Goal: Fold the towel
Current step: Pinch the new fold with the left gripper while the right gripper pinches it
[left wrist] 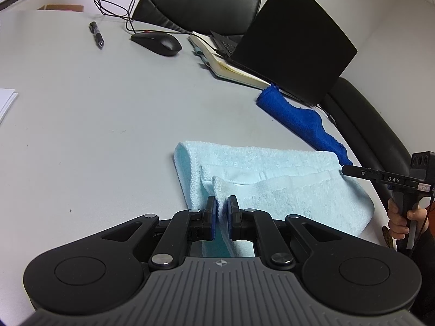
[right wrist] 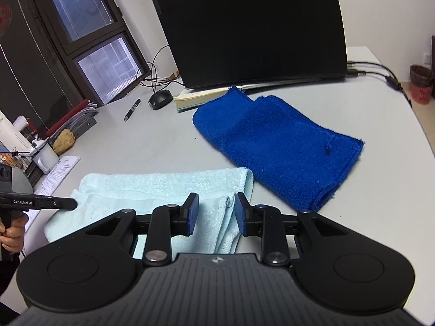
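A light blue towel [left wrist: 272,179] lies folded on the grey table [left wrist: 95,122]; it also shows in the right wrist view [right wrist: 163,187]. My left gripper [left wrist: 222,206] is shut on a raised fold at the towel's near left edge. My right gripper [right wrist: 216,209] is open, its jaws standing on either side of the towel's right corner layers, without pinching them. The right gripper shows at the towel's right edge in the left wrist view [left wrist: 345,169]; the left gripper shows at the towel's left edge in the right wrist view [right wrist: 73,203].
A dark blue towel [right wrist: 277,144] lies folded just beyond the light one. Behind stand an open black laptop [right wrist: 250,27] on a notebook [right wrist: 195,97], a mouse [right wrist: 160,99], a pen [right wrist: 132,109] and cables. Papers and a mug [right wrist: 46,159] lie at the left. Black chairs [left wrist: 198,0] border the table.
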`<state>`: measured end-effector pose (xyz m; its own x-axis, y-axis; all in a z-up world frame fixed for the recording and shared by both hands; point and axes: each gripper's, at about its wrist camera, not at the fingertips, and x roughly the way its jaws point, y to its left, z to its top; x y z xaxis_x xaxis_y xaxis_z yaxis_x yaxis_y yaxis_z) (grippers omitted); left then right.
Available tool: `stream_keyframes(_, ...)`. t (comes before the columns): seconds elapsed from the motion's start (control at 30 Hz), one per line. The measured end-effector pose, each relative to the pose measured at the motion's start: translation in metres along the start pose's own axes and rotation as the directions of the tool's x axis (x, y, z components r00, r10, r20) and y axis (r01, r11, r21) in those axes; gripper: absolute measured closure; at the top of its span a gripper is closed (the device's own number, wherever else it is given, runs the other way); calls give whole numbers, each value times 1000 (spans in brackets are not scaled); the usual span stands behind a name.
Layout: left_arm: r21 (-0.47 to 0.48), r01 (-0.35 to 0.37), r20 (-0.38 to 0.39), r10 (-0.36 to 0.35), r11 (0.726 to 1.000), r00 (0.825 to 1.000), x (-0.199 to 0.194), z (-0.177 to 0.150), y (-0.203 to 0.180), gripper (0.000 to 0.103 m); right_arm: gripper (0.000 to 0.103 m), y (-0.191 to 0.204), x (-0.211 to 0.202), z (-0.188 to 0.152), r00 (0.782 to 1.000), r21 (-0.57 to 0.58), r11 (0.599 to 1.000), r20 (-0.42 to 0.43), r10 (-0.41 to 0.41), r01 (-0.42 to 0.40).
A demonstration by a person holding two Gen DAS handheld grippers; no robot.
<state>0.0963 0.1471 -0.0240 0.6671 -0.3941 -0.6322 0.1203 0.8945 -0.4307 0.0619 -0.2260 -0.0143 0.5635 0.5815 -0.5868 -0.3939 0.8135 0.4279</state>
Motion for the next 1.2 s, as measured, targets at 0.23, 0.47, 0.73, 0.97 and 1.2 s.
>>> stream_keyframes(0.23,2,-1,-2,1,1000,1000,1,0,0,94,74,-10,-3,-2,999,61,997,2,53,-53)
stream_keyframes(0.47,5,5,4,-5,1000,1000,0,0,-1,94,80,-8,-15,-5,994,69,992,3,105,-105)
stream_keyframes(0.73,-14,23,-1,-23,1000,1000,2,1,3,94,93,-2,-14,-6,997,41,996,-2,82,-82)
stream_keyframes(0.97,5,26,46,-26,1000,999,-6,0,-3,97,96,9,-25,-3,997,4,997,30,76,-76)
stream_keyframes(1.2,12,60,95,-61,998,994,-22,6,-9,97,96,12,-28,0,996,0,997,52,73,-73)
